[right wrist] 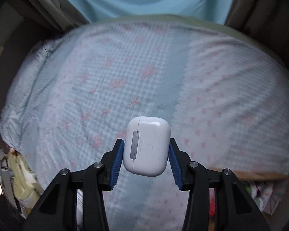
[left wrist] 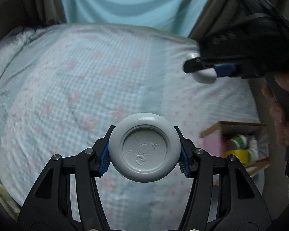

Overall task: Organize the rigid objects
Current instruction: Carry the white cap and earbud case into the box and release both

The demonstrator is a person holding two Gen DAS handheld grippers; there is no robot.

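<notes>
Bed [left wrist: 71, 80] covered by one checked floral quilt, shown in both views. One grey round container [left wrist: 144, 148] is clamped, base outward, in the left gripper [left wrist: 144, 155] jaws at lower centre. One white earbud case [right wrist: 146, 146] is clamped in the right gripper [right wrist: 145, 162] jaws. One open cardboard box [left wrist: 239, 140] is seen at lower right.

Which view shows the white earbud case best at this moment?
The right wrist view: the earbud case sits centred and sharp between the right gripper's jaws, hinge strip and round button visible. The left wrist view shows it only as a blurred white shape at the right, partly hidden by the jaws.
</notes>
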